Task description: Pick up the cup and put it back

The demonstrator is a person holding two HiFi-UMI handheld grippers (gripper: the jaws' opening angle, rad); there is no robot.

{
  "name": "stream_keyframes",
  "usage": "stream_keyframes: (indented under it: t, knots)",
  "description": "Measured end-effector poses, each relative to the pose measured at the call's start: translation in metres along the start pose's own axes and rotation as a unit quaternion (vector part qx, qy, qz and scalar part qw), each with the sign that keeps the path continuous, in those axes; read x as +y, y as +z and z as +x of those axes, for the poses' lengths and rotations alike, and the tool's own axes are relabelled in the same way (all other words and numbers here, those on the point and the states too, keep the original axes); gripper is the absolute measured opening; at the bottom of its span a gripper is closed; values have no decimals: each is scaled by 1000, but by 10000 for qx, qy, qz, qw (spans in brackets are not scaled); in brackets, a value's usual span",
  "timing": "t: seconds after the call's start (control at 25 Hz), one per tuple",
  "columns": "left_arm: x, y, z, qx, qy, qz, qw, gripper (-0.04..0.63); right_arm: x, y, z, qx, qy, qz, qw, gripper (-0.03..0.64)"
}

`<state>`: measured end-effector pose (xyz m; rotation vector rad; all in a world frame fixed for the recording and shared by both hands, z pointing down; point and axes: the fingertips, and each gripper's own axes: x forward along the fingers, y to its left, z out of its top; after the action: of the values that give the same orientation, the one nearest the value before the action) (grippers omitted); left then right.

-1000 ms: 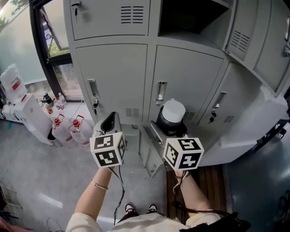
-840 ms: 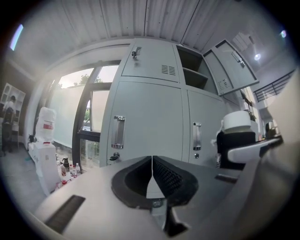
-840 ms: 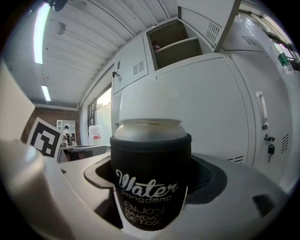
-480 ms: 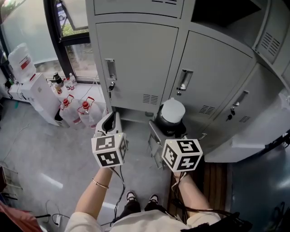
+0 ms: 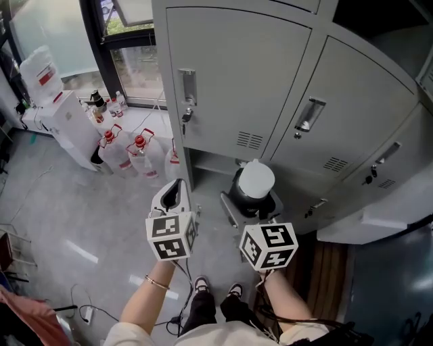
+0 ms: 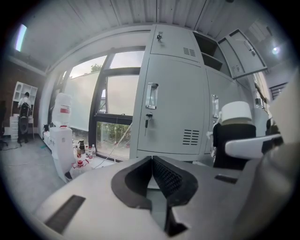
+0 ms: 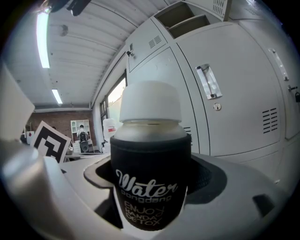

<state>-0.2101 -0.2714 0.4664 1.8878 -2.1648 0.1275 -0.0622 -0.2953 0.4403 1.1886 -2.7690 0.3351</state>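
Step in hand: carry phase, pick-up looks done, put-back not yet. The cup (image 5: pixel 257 181), white lid w/ black sleeve, sits mid-frame in the head view, just right of centre, held in the air above the floor (image 5: pixel 81 223) and in front of the locker doors (image 5: pixel 230 81). It rests on nothing. The right gripper (image 5: pixel 254 203) has its jaws clamped on the sleeve from both sides; the right gripper view shows the cup upright, filling the centre. The left gripper (image 5: pixel 176 196), just left of centre, has its jaws pressed together w/ nothing btw them, so it's idle. Next move, as I judge it: lift the cup to wherever it belongs, prob. the dark open compartment (image 5: pixel 385 17) at the top right edge, though the exact spot can't be told. Keep it upright, set the base down flat, then part the jaws and back off. The left one needn't help. Count: 1 cup, 2 grippers, 3 handled locker doors in the head view, 1 water dispenser (image 5: pixel 67 125) at upper left, and 2 red-capped jugs (image 5: pixel 142 154) beside it, poss. a 3rd partly hidden.
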Motion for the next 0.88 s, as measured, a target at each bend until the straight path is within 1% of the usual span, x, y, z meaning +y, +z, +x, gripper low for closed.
stream_keyframes:
  t: [0.12,0.24,0.32,0.48,0.56,0.72,0.88]
  knots:
    - [10,-20,0,135,35,-70,9999,11,5,-23,8,93,65,59,9999,410]
    - [22,-41,2,127,97,-99,9998,11,11,-48,17,172,140,51,9997,410]
    - [30,-56,6,195,158,-129,9996,11,13,-65,24,228,171,9,9996,410]
    - [47,-85,13,316,303,-276,9987,11,16,-97,38,351,188,10,9992,410]
    - [52,-100,14,407,314,-335,9981,11,15,-112,44,393,191,6,9990,410]
    - [63,-124,19,483,357,-427,9973,11,11,-138,58,444,180,-8,9989,410]
    - [72,-139,26,553,386,-470,9966,11,9,-152,71,490,159,-14,9987,410]
